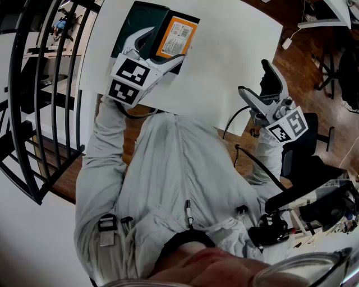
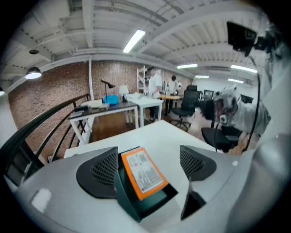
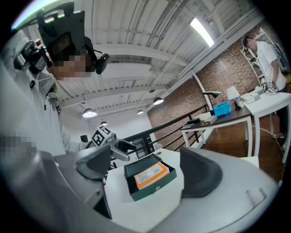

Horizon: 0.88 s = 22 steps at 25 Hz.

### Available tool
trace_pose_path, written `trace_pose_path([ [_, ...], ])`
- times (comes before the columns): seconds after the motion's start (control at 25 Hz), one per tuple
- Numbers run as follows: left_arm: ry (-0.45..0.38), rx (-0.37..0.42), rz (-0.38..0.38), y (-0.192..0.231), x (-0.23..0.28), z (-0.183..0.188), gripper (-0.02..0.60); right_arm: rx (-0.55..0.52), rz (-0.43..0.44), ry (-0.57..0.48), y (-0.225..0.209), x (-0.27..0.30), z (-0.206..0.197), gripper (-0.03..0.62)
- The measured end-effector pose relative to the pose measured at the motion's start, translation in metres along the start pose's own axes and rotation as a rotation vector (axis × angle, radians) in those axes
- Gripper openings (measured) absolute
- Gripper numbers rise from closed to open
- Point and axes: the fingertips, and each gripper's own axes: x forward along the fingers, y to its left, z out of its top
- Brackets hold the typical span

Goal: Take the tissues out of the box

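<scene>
Currently the dark green rectangular open-top box [image 1: 147, 15] sits on the far left part of the white table [image 1: 224, 56]. The flat orange tissue pack [image 1: 178, 35] with a white printed label lies inside it, label up. Left gripper [image 1: 167, 44] is over the box's near end, its 2 jaws spread wide, with the pack and box showing between them. Its pads press on nothing. Can't tell whether its left jaw touches the box wall. Right gripper [image 1: 255, 78] is at the table's near right edge, well apart from the box. Its 2 jaws are also spread, with nothing between them. A person in a light grey jacket [image 1: 168, 179] holds both.
</scene>
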Motion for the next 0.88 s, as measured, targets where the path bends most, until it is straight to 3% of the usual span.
trace_pose_path([
  [0.16, 0.224, -0.005, 0.021, 0.016, 0.057, -0.040, 0.439, 0.012, -0.011, 0.005, -0.006, 0.001, -0.006, 0.474],
  [0.32, 0.382, -0.028, 0.036, 0.022, 0.091, -0.065, 0.439, 0.037, -0.015, 0.010, -0.013, -0.006, -0.010, 0.472],
  [0.6, 0.511, -0.067, 0.121, 0.037, 0.104, -0.102, 0.439, 0.078, 0.005, 0.001, -0.005, -0.010, -0.023, 0.472],
  [0.88, 0.546, -0.176, 0.095, 0.032, 0.101, -0.108, 0.438, 0.118, 0.038, -0.005, -0.013, -0.008, -0.033, 0.472],
])
